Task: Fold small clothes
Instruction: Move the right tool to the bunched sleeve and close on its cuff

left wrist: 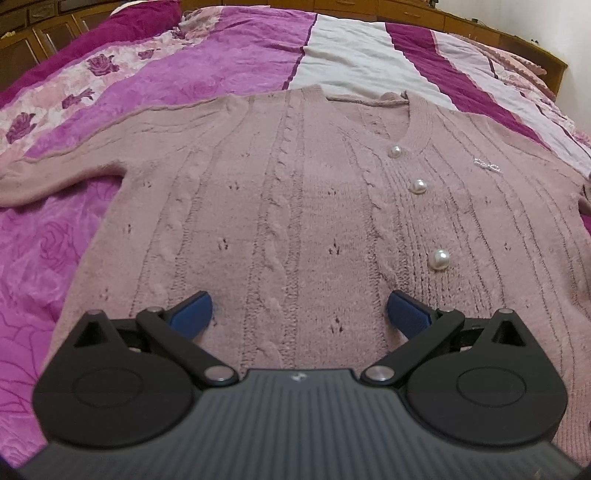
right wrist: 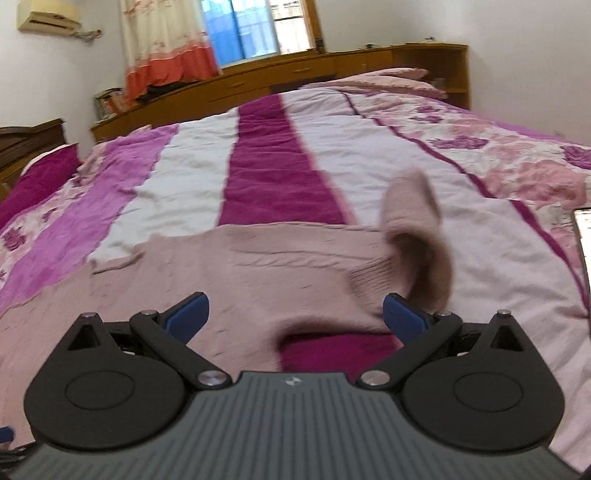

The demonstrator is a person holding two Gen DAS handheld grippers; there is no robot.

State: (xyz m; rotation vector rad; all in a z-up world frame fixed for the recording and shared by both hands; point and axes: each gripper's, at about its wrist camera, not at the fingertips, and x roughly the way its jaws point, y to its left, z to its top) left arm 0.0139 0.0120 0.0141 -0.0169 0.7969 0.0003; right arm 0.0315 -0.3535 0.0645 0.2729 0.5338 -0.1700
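Observation:
A dusty pink cable-knit cardigan point(left wrist: 295, 192) with pearl buttons point(left wrist: 419, 185) lies flat, front up, on the bed. Its one sleeve point(left wrist: 55, 166) stretches out to the left. My left gripper point(left wrist: 299, 314) is open and empty, low over the cardigan's lower part, with a blue finger on each side of a cable rib. In the right wrist view the cardigan point(right wrist: 221, 273) is blurred, and its other sleeve point(right wrist: 417, 240) stands curled up in the air. My right gripper point(right wrist: 295, 317) is open and empty above the cardigan's edge, its right finger beside that sleeve.
The bed has a purple, white and floral striped cover point(left wrist: 229, 62). A wooden headboard shelf point(right wrist: 295, 74), pillows point(right wrist: 388, 79) and a curtained window point(right wrist: 236, 29) lie beyond. A white flat object point(right wrist: 583, 236) sits at the right edge of the bed.

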